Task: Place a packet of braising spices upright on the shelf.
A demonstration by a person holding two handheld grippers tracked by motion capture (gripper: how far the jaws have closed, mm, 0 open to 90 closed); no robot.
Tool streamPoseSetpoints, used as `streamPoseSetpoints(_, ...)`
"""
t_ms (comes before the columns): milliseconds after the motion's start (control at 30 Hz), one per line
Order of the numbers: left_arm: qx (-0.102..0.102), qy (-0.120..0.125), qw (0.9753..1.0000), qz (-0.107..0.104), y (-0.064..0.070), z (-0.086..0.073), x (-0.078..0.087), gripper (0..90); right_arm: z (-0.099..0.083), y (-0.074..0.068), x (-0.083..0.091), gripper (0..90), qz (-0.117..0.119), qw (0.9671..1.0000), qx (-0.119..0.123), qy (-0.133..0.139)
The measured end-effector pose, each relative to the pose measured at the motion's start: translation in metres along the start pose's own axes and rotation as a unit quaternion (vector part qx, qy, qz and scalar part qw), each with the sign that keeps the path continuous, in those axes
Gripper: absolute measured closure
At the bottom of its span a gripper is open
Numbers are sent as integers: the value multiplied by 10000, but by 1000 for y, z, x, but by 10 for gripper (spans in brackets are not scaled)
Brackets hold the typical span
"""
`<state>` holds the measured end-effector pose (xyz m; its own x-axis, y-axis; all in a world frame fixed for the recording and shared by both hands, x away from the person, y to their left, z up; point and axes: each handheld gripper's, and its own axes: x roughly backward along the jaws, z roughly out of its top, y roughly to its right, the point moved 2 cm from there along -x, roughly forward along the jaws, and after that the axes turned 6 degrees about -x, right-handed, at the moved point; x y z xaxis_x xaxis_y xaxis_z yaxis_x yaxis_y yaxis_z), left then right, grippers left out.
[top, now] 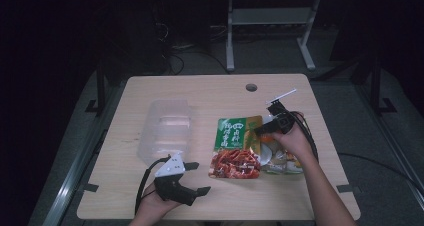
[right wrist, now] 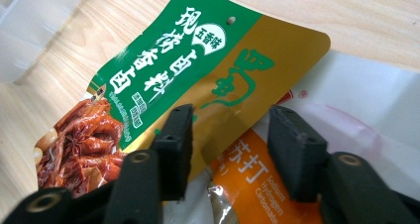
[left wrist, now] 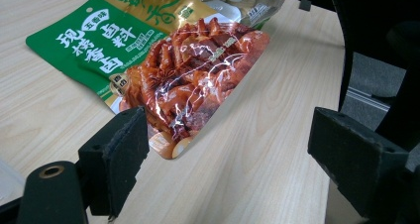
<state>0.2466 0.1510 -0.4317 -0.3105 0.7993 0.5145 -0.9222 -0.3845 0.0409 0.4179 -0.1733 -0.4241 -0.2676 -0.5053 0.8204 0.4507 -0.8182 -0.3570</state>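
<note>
Packets are the work here, and the green-and-gold seasoning pouch point(top: 236, 147) serves as the landmark, lying flat near the middle of the wooden table point(top: 210, 88). Nearest the person, below and left of that pouch, the left gripper point(top: 196, 177) hovers apart from it with jaws spread wide and nothing between them; in the left gripper view the pouch's red printed corner point(left wrist: 190, 70) lies ahead of the open jaws, untouched. At the pouch's right edge the right gripper point(top: 261, 128) reaches in, its jaws parted on either side of the gold margin point(right wrist: 237, 92) but not pressed onto it, as far as the right gripper view lets me judge. Beneath that same edge lies a second packet point(top: 280, 158), white and orange point(right wrist: 257, 179), partly covered by the pouch. Left of the pouch, well apart, sits a clear plastic bin point(top: 165, 128), apparently empty.

I judge the pouch light, thin and floppy, with a glossy film that could slip between the pads; it will sag if lifted by one corner. The sealed flat margin along the gold top edge looks the best place to pinch, since it is free of contents and overhangs the lower packet.

Count: two packets, one bin, two grippers.
</note>
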Motion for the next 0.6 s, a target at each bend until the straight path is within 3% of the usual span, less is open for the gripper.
streamPoseSetpoints(300, 13, -29, 10000, -19, 0, 0, 0, 157, -1, -3, -3, 549, 80, 9998, -75, -136)
streamPoseSetpoints(467, 11, -33, 10000, -11, 0, 0, 0, 157, 0, -4, -15, 547, 225, 9993, -150, -250)
streamPoseSetpoints(567, 29, -11, 10000, -6, 0, 0, 0, 157, 0, -6, -20, 566, 266, 9991, -159, -290)
streamPoseSetpoints(600, 36, -1, 10000, 1, 0, 0, 0, 157, 1, -6, -24, 627, 314, 9989, -145, -308)
